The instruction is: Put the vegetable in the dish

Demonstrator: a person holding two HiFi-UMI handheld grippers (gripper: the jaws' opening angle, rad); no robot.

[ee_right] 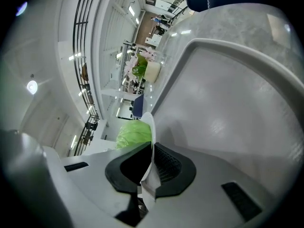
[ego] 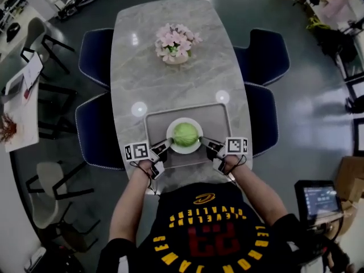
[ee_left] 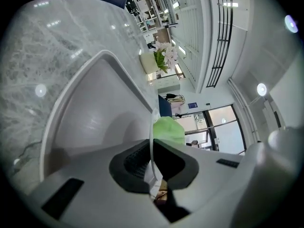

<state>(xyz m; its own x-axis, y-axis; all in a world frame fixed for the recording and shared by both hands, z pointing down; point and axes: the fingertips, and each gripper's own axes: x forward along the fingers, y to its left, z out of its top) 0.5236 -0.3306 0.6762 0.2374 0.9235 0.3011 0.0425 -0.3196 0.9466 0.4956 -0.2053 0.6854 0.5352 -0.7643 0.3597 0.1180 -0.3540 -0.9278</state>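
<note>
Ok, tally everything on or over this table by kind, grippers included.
tray: 1
dish: 1
green vegetable: 1
pot of pink flowers: 1
grippers: 2, the left gripper and the right gripper, each with its fingers shut on the dish rim
Total: 6

The head view looks steeply down on the desk. Each gripper view rides close behind its jaws, facing inward. All share the dish and flowers.

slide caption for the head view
Left gripper and right gripper clamp opposite edges of a white dish holding a green vegetable over a tray.
</note>
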